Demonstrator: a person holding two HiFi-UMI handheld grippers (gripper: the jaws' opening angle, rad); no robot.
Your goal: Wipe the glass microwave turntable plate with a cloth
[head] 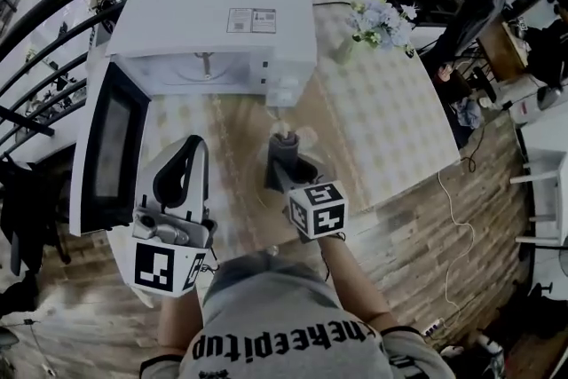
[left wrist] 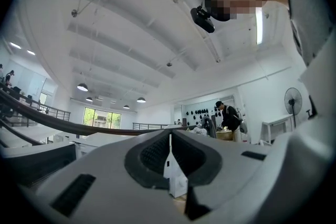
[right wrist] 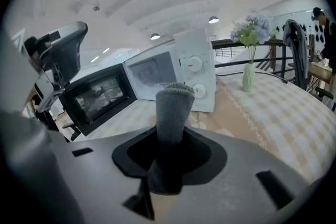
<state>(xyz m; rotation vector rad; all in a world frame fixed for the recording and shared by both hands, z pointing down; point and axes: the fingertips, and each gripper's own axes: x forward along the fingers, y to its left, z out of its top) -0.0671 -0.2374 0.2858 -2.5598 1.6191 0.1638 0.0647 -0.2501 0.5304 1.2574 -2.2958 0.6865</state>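
Note:
In the head view my right gripper [head: 286, 157] is over the table in front of the microwave, shut on a rolled grey cloth [head: 284, 138] that sticks up past the fingertips. The right gripper view shows the same cloth [right wrist: 172, 113] clamped upright in my right gripper [right wrist: 170, 128]. My left gripper [head: 195, 145] is held to the left, tilted upward, by the open door. In its own view my left gripper [left wrist: 169, 136] has its jaws shut with nothing visible between them. I cannot make out the glass turntable plate in any view.
The white microwave [head: 213, 22] stands at the back of the checked table [head: 382, 129], its dark-windowed door [head: 111, 146] swung open to the left. A vase of flowers [head: 377, 22] is at the back right. Wood floor and a white cable lie to the right.

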